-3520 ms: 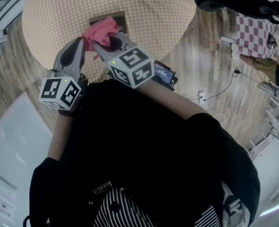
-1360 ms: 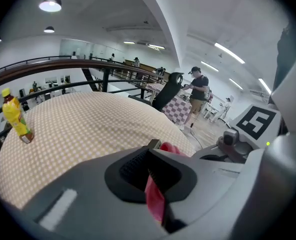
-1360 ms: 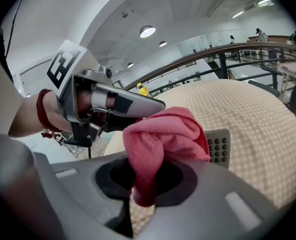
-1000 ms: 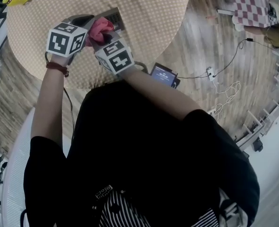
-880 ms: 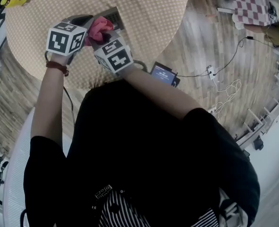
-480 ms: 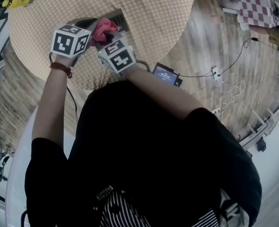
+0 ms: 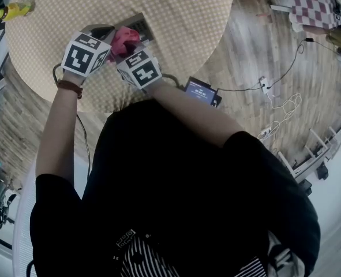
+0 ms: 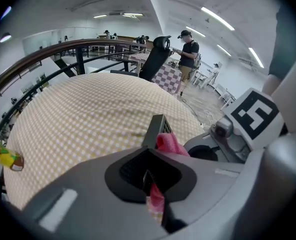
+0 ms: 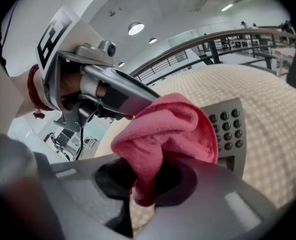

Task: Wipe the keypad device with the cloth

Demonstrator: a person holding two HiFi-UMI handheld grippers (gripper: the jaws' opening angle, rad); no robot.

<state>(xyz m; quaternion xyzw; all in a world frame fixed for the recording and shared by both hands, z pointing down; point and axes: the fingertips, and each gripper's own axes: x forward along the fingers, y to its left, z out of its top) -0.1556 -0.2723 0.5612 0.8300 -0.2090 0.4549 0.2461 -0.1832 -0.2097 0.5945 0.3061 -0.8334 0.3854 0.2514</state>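
The grey keypad device (image 7: 139, 24) lies on the round checked table (image 7: 182, 16), its dark buttons (image 9: 228, 129) showing in the right gripper view. A pink cloth (image 7: 124, 38) bunches over its near-left part. My right gripper (image 7: 123, 47) is shut on the cloth (image 9: 163, 134), pressing it against the keypad. My left gripper (image 7: 109, 33) comes in from the left, jaws closed on the device's edge (image 8: 157, 129), with a strip of pink cloth (image 8: 156, 202) caught between them. Most of the keypad is hidden under the cloth and the grippers.
A yellow bottle (image 7: 17, 8) lies at the table's far left edge. A small screen unit (image 7: 201, 91) with a cable (image 7: 274, 105) sits on the wooden floor to the right. Beyond the table are a black chair (image 8: 155, 56), a checked table (image 7: 314, 2) and a person (image 8: 189, 46).
Since 3.5 s ago my left gripper has risen from the table's near edge to the device beside the cloth. Over the last second both grippers and the cloth barely shift.
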